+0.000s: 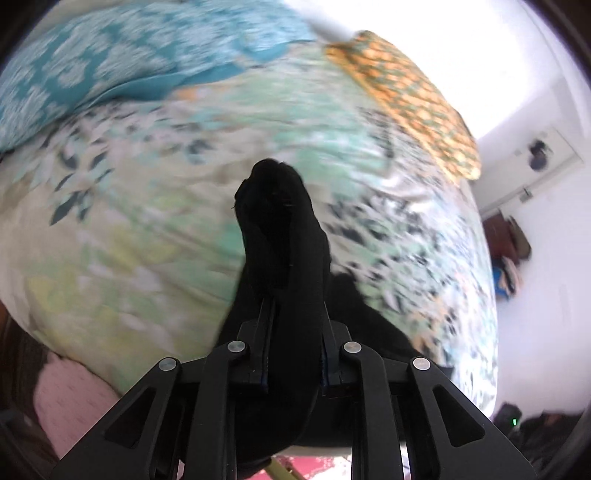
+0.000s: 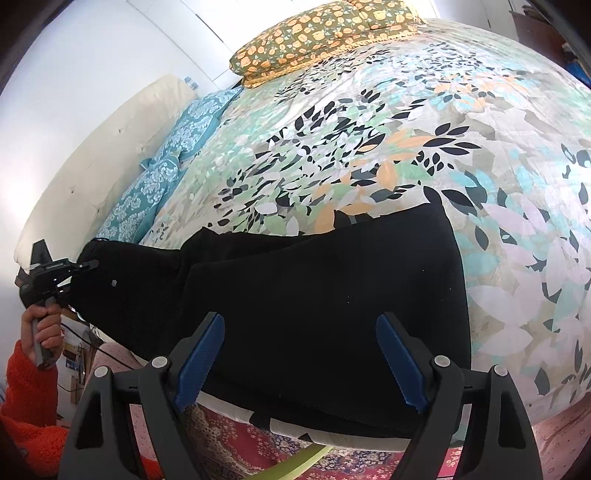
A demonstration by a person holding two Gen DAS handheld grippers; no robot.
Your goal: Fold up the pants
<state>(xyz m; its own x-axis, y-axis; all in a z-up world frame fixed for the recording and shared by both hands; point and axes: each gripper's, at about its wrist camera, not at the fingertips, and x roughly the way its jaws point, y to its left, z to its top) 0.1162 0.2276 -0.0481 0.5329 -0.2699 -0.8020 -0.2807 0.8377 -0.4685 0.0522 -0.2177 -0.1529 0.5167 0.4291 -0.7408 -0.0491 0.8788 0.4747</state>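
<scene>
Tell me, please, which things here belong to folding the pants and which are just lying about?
In use: black pants, left gripper clamping one end, right gripper open above them.

Lying about: orange floral pillow, teal patterned pillows, leaf-print bedspread.

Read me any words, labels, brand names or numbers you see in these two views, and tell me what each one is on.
None can be read.
Left tool: pale marking on its body in the right wrist view, too small to read.
Black pants: no label or tag visible.
Clutter below the bed edge: coloured items, too small and blurred to read.
Bed cover and pillows: patterns only, no lettering.
</scene>
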